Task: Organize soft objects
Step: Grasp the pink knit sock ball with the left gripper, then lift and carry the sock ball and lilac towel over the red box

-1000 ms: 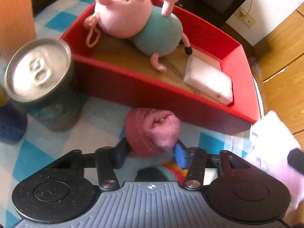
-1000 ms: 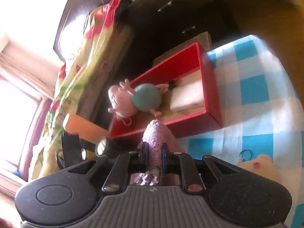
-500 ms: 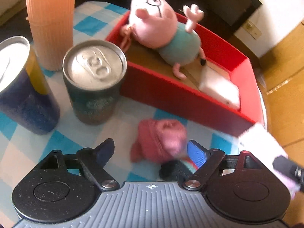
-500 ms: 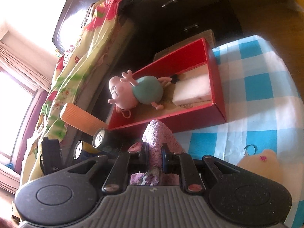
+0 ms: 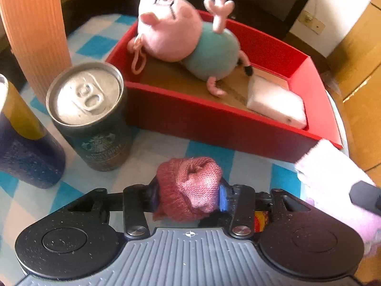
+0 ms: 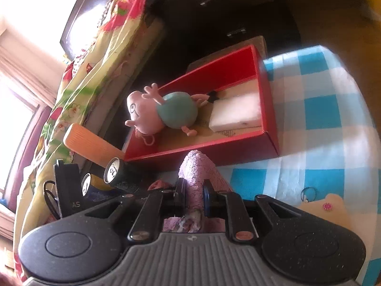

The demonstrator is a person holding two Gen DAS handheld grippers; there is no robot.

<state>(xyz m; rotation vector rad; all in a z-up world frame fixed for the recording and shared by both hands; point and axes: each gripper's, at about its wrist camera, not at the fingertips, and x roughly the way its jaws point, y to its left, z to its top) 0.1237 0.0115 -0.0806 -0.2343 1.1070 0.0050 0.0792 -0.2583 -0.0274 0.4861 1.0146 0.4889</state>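
A balled pink knit sock [image 5: 190, 188] sits between the pads of my left gripper [image 5: 188, 195], whose jaws are closing and press on its sides, just above the checked cloth. In front stands a red box [image 5: 238, 121] holding a pink pig plush [image 5: 188, 40] and a white foam block [image 5: 276, 102]. My right gripper [image 6: 194, 196] is shut on a fuzzy lilac sock [image 6: 197, 169], which also shows at the right edge of the left wrist view as a pale lilac sock [image 5: 333, 174]. The red box [image 6: 269, 109], pig plush [image 6: 162, 112] and foam block [image 6: 235, 112] lie beyond it.
Left of the box stand a dark green drink can [image 5: 90, 114], a blue and yellow can [image 5: 21, 147] and an orange ribbed tumbler [image 5: 35, 31]. A cream plush with a key ring [image 6: 326, 207] lies on the blue checked tablecloth [image 6: 321, 124]. A bed with a floral cover [image 6: 78, 71] is behind.
My left gripper opened wide around the pink knit sock half a second ago and has now closed back onto it. The right gripper kept its hold on the lilac sock.
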